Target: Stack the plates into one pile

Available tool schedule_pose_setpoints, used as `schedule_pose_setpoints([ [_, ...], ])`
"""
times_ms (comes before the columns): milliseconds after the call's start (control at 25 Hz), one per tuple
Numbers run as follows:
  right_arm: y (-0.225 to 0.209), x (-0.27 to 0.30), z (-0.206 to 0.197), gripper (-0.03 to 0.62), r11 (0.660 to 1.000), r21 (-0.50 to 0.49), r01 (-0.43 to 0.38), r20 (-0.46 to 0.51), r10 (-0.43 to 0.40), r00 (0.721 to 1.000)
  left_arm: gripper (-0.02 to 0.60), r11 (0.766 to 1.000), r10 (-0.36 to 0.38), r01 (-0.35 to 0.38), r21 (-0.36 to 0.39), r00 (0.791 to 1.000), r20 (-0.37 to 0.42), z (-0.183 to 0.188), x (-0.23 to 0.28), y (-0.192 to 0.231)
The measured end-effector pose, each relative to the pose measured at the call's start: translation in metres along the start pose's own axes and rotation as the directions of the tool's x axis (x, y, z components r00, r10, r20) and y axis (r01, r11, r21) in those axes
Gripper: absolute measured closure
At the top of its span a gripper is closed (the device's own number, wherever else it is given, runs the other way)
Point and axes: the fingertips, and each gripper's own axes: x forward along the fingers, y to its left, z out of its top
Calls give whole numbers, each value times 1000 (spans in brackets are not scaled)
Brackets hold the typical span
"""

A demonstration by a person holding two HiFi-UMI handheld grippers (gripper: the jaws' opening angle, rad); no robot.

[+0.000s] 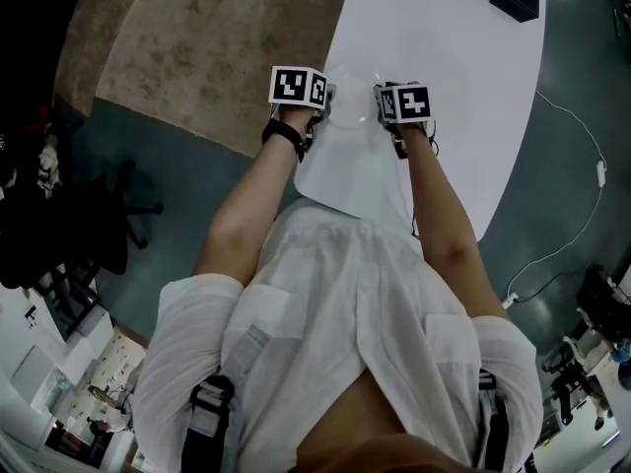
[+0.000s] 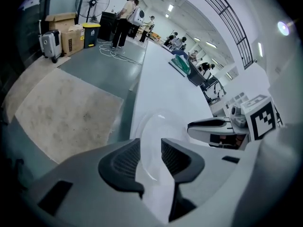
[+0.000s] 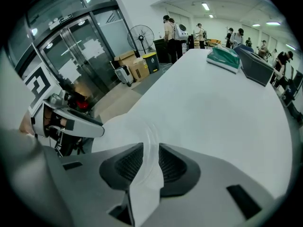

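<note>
1. Left gripper [image 2: 150, 146]: jaws half open astride the rim of the clear plate [image 2: 160, 123], not pinching.
2. Right gripper [image 3: 151, 150]: same, loose astride the opposite rim.
3. I judge the counter [image 1: 444, 87] bears the plate, so no grip's needed.

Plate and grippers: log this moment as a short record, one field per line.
surface: white table, long
object: translucent plate on the table toward the person's end, between the two grippers; one plate or several, cannot tell
left: left gripper, jaws apart astride the plate's rim, pads not pressing
right: right gripper, jaws apart astride the opposite rim, pads not pressing
far end: teal item and dark box
</note>
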Motion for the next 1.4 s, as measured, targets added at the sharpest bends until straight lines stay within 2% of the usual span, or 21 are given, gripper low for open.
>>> schedule_pose_setpoints([
  [80, 2, 0, 2, 476, 1000, -9, 0, 4, 0, 1000, 408, 1000, 3, -3, 26, 1000, 3, 1, 1, 0],
  [200, 2, -2, 4, 472, 1000, -22, 1, 14, -1, 1000, 369, 993, 20, -21, 114, 1000, 11, 5, 2, -4],
  [360, 0, -11, 8, 467, 1000, -27, 0, 44, 2, 999, 323, 965, 78, -82, 248, 997, 24, 11, -1, -9],
  [440, -2, -16, 8, 467, 1000, -28, 2, 57, -1, 998, 318, 955, 98, -103, 278, 995, 30, 12, -3, -9],
  [680, -12, -34, 6, 467, 1000, -12, 8, 95, -7, 995, 316, 963, 94, -107, 248, 993, 67, 15, -15, -8],
  [1040, -45, -87, -2, 470, 999, 27, 23, 226, -29, 974, 339, 970, 58, -103, 222, 978, 200, 25, -47, -6],
  [1160, -59, -112, -5, 476, 999, 33, 40, 279, -47, 959, 357, 968, 51, -113, 222, 962, 267, 30, -62, -4],
  [1280, -80, -141, -12, 485, 996, 54, 67, 331, -81, 940, 386, 965, 38, -128, 231, 933, 357, 40, -84, -5],
  [1400, -99, -184, -14, 494, 992, 73, 101, 430, -123, 895, 406, 948, 17, -156, 277, 895, 446, 55, -113, -16],
])
